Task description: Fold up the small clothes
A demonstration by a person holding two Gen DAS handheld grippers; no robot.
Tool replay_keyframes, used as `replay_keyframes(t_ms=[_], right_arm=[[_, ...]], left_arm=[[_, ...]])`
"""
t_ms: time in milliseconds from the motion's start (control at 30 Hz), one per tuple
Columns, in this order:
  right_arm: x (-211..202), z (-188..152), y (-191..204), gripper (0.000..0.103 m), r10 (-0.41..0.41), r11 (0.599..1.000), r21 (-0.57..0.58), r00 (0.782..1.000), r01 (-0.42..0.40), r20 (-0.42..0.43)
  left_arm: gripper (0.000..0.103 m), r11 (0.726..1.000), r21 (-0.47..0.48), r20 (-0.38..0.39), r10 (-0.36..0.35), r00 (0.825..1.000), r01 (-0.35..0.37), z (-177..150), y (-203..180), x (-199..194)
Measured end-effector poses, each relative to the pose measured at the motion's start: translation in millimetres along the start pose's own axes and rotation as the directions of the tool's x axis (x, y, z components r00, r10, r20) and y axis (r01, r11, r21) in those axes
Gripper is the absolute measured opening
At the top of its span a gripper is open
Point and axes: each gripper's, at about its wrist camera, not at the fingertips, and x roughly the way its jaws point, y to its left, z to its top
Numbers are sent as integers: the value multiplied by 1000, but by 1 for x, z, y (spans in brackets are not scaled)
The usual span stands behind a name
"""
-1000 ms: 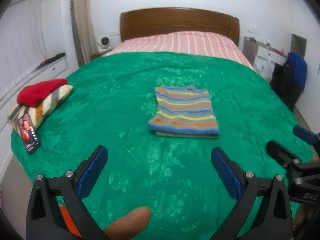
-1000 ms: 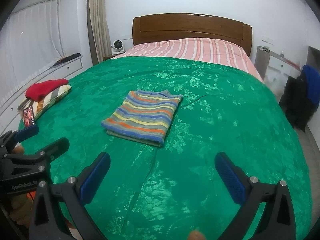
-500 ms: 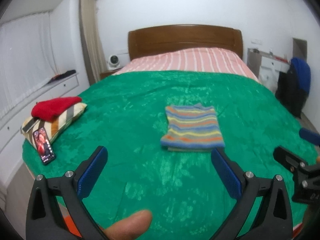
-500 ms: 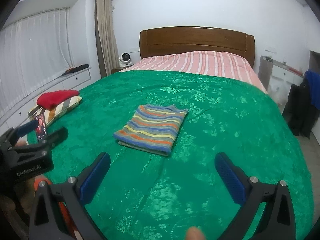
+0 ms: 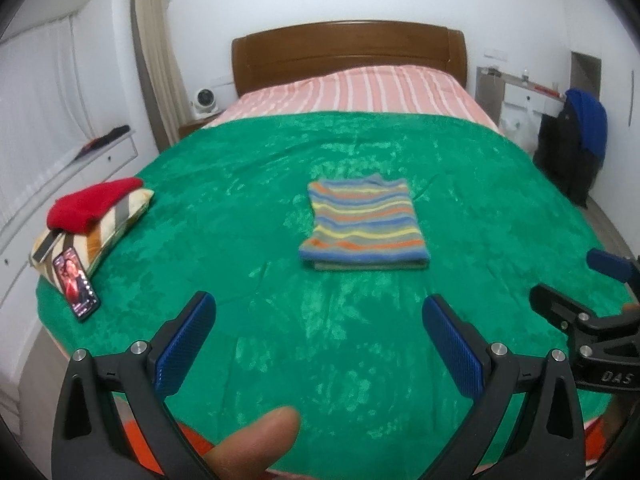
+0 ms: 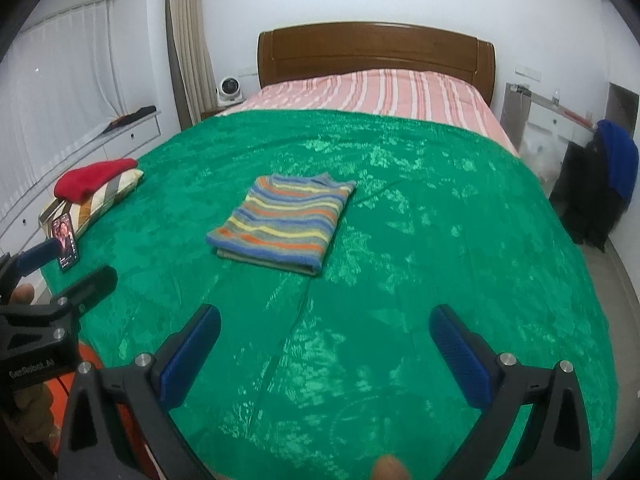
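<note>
- The bed [image 5: 280, 332], under a green cover, fills everything ahead of both tools; no other loose garment lies in reach on it.
- The striped top [image 5: 362, 224] sits mid-bed, well ahead of the left tool [image 5: 316, 328] and ahead and to the left of the right tool [image 6: 324, 338]. It looks folded already into a flat, squared stack, its doubled edge facing the tools.
- A pillow [image 5: 96, 224] with a red garment [image 5: 90, 202] on it lies far off to the left tool's left, a phone [image 5: 76, 282] propped against it.
- Both tools hang over the near edge of the bed, jaws spread wide, holding nothing and touching no cloth.
- My read: this fold is done, and the sound move is to leave the stack alone. Any tidying should be a light press from above, not a pinch at a corner, which would drag the layers askew on that slippery cover.
- If the red garment is next, go round the stack, not over it.
</note>
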Motion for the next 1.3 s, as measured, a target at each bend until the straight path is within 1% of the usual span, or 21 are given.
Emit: replay_keyframes(t_ms=[100,233,467,600,767,1300], right_arm=[[-2,0,1,103,-5,1000,-2,1000,5,-18],[-7,2,4,103,-5,1000,-11,1000,5,-9],[-7,1,6,103,0,1000,-14,1000,0,-16],[-6,0,6,103,-5,1000,-19,1000,5,-23],[-6,0,7,103,-7,1000,-19,1000,6,-23],[-5,0,11,103,-2,1000,-31,1000,1,-20]], left_arm=[[103,1000,-12,-16,-1,1000,1,0,1,1],[103,999,-38,-34,-21,999,20,1,4,2],[103,999,-30,-49,26,998,-28,0,5,6],[103,999,-10,-52,47,998,-47,-2,2,9],[103,999,3,-46,37,998,-37,-1,0,7],[103,999,11,-51,38,998,-38,0,0,5]])
